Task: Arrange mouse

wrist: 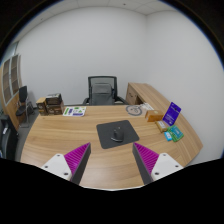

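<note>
mouse (122, 135) sits on a dark pad (119, 135) near the middle of the wooden tabletop (60, 135), roughly on the pad's centre, small and dark so its heading is hard to tell. claw (108, 160) hangs short of the pad, fingers wide apart, purple pads (76, 157) facing in, nothing between them. mouse lies ahead of the fingers, a bit toward the right one, not touched.

step looks like the approach: nothing gripped, task barely begun. next move calls for going forward and down over the pad, shifting slightly right so the mouse comes between the fingers, then closing on its sides. low rounded shell, so the grip probably needs to land low and square or it may slip out. dragging the pad along is a risk too.

around it: a purple box (172, 112) and some small items toward the right edge, a round thing (134, 110) beyond the pad, papers (73, 111) at the far left side, an office chair (101, 91) behind the tabletop, another chair (21, 104) at far left by the wall.
</note>
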`<state>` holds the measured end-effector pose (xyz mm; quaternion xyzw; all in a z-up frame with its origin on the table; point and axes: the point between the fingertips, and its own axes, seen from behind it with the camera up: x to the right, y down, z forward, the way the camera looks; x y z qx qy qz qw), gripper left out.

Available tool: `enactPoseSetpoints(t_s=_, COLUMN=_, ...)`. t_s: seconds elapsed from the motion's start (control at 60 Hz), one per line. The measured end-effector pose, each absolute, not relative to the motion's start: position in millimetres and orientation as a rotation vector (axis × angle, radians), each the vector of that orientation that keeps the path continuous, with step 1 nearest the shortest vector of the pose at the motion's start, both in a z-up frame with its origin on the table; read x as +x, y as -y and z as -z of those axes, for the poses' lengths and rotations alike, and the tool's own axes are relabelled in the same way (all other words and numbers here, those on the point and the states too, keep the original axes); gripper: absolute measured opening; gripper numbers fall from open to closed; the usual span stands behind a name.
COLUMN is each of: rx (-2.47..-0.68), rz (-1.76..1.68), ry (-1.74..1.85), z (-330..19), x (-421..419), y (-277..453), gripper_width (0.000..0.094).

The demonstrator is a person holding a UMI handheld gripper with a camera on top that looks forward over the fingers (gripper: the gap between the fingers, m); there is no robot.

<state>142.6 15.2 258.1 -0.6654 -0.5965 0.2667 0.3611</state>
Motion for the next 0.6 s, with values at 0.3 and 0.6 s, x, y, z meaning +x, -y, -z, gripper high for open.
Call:
enactPoseSetpoints(t_s=0.3, rx=-1.708, rz=-0.710, ry=1.549, z=-270, x=207, y=-1, gripper_width=0.0863)
enactPoseSetpoints(t_s=0.6, rx=-1.697, rz=-0.705, ry=1.550, z=-271, x=226, y=-4, gripper_width=0.0860)
